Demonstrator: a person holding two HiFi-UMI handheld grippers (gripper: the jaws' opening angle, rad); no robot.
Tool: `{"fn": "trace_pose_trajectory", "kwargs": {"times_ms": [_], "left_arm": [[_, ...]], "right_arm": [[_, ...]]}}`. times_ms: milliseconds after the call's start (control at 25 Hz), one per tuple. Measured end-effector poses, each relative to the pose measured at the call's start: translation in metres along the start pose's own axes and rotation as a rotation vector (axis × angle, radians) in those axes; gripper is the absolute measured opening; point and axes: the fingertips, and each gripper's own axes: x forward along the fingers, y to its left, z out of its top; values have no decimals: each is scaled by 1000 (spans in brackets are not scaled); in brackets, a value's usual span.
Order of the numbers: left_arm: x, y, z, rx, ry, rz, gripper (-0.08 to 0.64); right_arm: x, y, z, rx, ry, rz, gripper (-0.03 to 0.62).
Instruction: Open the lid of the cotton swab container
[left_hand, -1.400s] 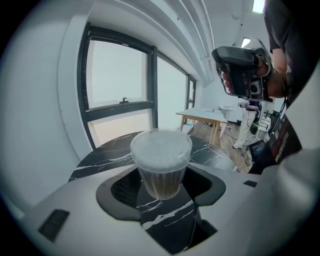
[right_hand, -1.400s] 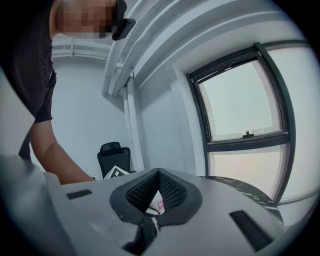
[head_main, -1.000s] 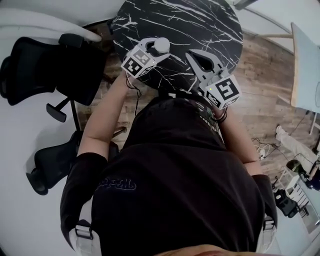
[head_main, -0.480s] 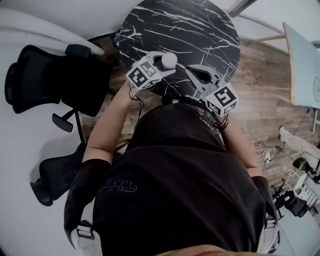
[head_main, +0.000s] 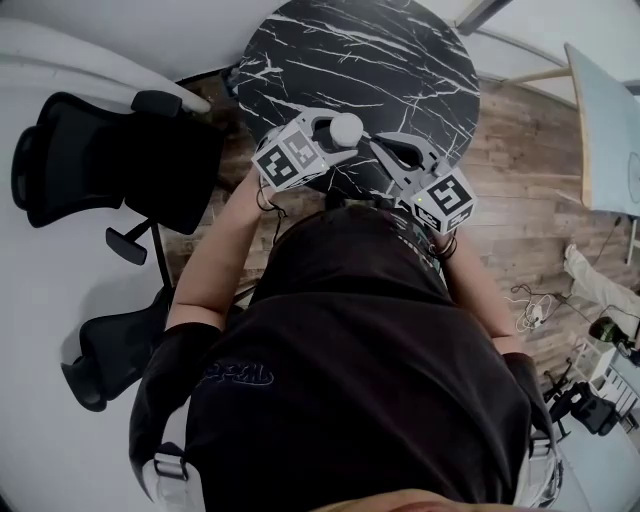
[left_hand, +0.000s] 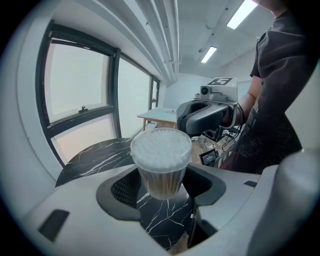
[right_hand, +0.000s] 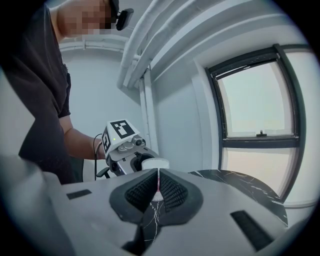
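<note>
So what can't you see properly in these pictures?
- Cotton swab container: left gripper view, see-through top, so lid on or off is unclear.
- Container's body: head view, the left gripper covers all but its white top.
- Pale sliver in the shut right gripper: right gripper view, too thin to name.

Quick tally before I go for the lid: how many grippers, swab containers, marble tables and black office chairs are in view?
grippers: 2, the left gripper and the right gripper
cotton swab container: 1
round marble table: 1
black office chairs: 2
total: 6
</note>
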Motion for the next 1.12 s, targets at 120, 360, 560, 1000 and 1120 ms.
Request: {"fn": "trace_pose_trajectory", "kwargs": {"times_ms": [120,360,560,1000,1120], "left_arm": [[2,-6,11,-2,-1,-3,268],[17,-15,32,34,21,8,268],[32,-27,49,40,30,9,268],[67,-45,95,32,39,40,268],[77,-49,107,24,27,49,268]], "right_arm": [[-7,-5,7,-9,-20,15,21],[-24,-11,18,-52,-57,91,114],[-40,-18,20,-67,-56,147,194],[-76,-43,21,-139,-44,283,249],[-85,-50,22,-167,-47,321,252]]}}
